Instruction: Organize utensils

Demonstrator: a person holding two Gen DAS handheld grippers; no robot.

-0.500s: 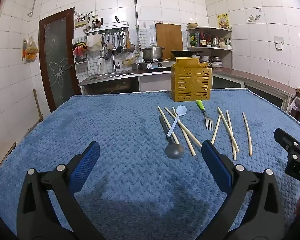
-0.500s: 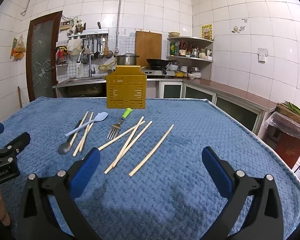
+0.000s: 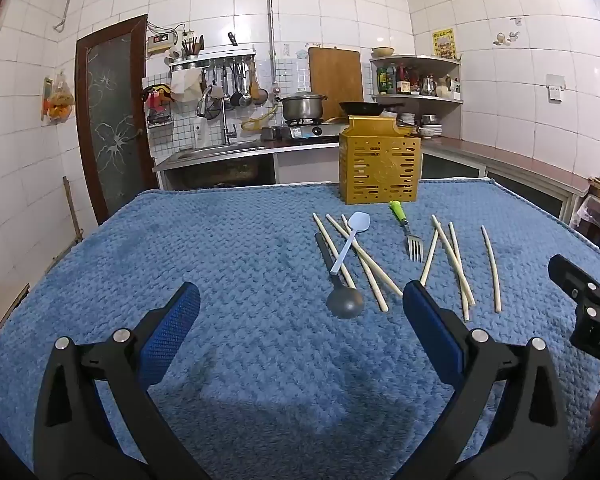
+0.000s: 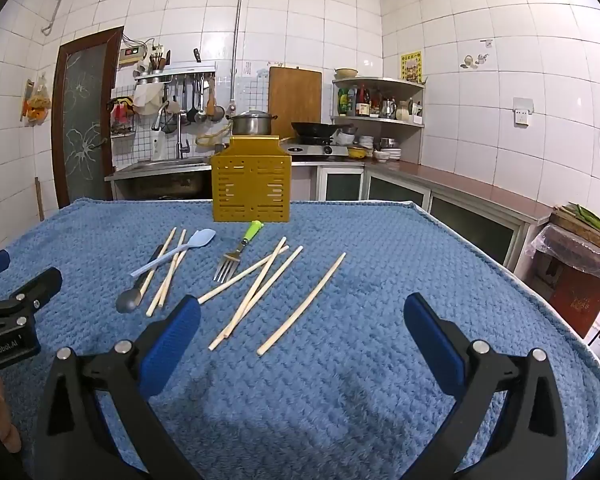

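A yellow slotted utensil holder point(image 3: 379, 170) point(image 4: 252, 186) stands upright at the far side of the blue cloth. In front of it lie a dark grey spoon point(image 3: 342, 300) point(image 4: 130, 300), a pale blue spatula point(image 3: 350, 238) point(image 4: 176, 254), a green-handled fork point(image 3: 406, 228) point(image 4: 236, 252) and several wooden chopsticks point(image 3: 452, 264) point(image 4: 260, 292). My left gripper point(image 3: 300, 320) is open and empty above the cloth, near side of the spoon. My right gripper point(image 4: 302, 324) is open and empty, just short of the chopsticks' near ends.
The table is covered by a blue textured cloth point(image 3: 220, 260) point(image 4: 400, 280); its right edge drops off toward cabinets. Each gripper shows at the edge of the other's view: the right one point(image 3: 588, 312) and the left one point(image 4: 12, 320). A kitchen counter with sink and stove stands behind.
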